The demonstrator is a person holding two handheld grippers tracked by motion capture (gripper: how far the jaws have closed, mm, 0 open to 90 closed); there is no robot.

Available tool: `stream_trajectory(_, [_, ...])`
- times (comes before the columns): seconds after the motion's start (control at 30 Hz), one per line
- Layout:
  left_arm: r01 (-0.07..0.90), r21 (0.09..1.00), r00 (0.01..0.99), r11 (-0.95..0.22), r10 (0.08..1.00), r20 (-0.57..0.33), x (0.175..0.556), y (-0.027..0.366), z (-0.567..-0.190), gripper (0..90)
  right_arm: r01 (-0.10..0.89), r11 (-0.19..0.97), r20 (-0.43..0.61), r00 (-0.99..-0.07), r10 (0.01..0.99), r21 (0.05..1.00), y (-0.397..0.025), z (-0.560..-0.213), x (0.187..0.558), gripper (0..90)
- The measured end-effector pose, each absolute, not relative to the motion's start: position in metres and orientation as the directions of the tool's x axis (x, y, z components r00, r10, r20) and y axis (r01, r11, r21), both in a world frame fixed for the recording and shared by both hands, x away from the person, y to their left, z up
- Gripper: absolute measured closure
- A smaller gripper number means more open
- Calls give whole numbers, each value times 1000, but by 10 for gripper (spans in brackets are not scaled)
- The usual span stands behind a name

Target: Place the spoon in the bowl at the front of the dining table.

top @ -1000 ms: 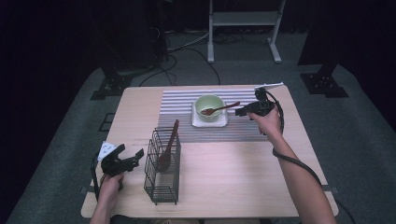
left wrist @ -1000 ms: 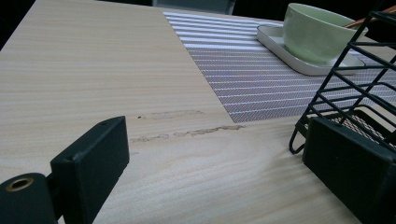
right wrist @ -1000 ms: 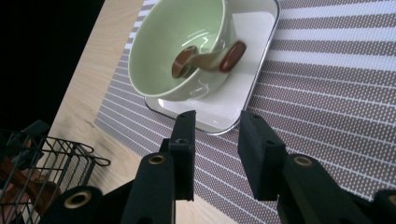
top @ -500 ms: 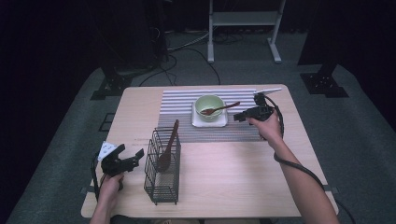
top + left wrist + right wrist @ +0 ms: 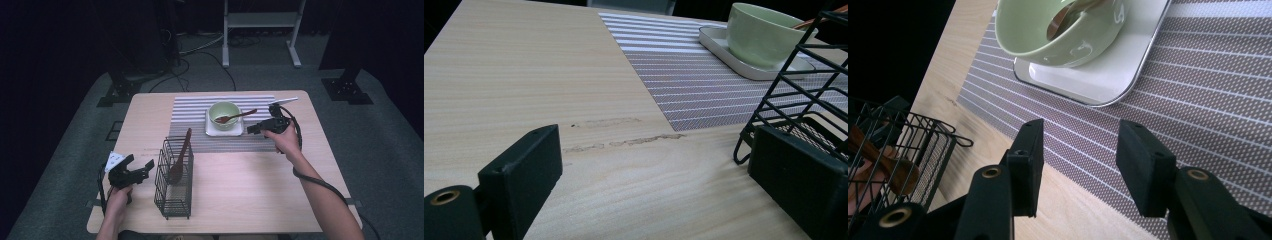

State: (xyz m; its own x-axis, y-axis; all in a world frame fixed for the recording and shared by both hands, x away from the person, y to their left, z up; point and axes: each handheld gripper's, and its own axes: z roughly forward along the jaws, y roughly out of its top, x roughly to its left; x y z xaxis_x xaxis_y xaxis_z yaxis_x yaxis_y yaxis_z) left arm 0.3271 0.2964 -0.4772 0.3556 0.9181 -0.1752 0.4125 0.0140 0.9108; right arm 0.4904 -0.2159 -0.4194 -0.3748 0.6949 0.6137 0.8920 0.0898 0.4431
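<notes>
Wooden spoon (image 5: 235, 117) in green bowl (image 5: 223, 112): light, stiff, slim.
My right tongs (image 5: 256, 129) and left tongs (image 5: 141, 166) gape, empty; I'd pinch the protruding handle.

A pale wooden table (image 5: 240, 200) stood on grey carpet (image 5: 75, 165). A striped mat (image 5: 190, 107) lay flat across its far middle, reaching the far edge. Faint scuff marks (image 5: 624, 142) showed on the wood just off the mat's near left corner. Behind the table stood a white frame (image 5: 260, 20), with cables (image 5: 200, 50) on the floor beside it and black stand feet (image 5: 117, 95) at the carpet's far corners.
</notes>
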Motion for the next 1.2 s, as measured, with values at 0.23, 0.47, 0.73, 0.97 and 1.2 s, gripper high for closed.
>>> stream_trajectory(0.23, [412, 911, 355, 13, 918, -174, 327, 296, -477, 64, 891, 105, 622, -389, 680, 442, -213, -421, 486, 495])
stream_trajectory(0.47, [412, 911, 355, 14, 918, -174, 327, 296, -477, 65, 890, 112, 629, -396, 669, 441, -212, -424, 481, 457])
stream_trajectory(0.73, [413, 911, 355, 13, 918, -174, 327, 296, -477, 64, 890, 130, 633, -407, 659, 438, -212, -429, 474, 432])
stream_trajectory(0.97, [413, 911, 356, 12, 918, -173, 327, 296, -477, 65, 887, 139, 632, -416, 653, 441, -211, -430, 469, 397])
stream_trajectory(1.2, [413, 911, 356, 12, 918, -173, 327, 296, -477, 64, 885, 144, 635, -423, 647, 443, -212, -430, 463, 359])
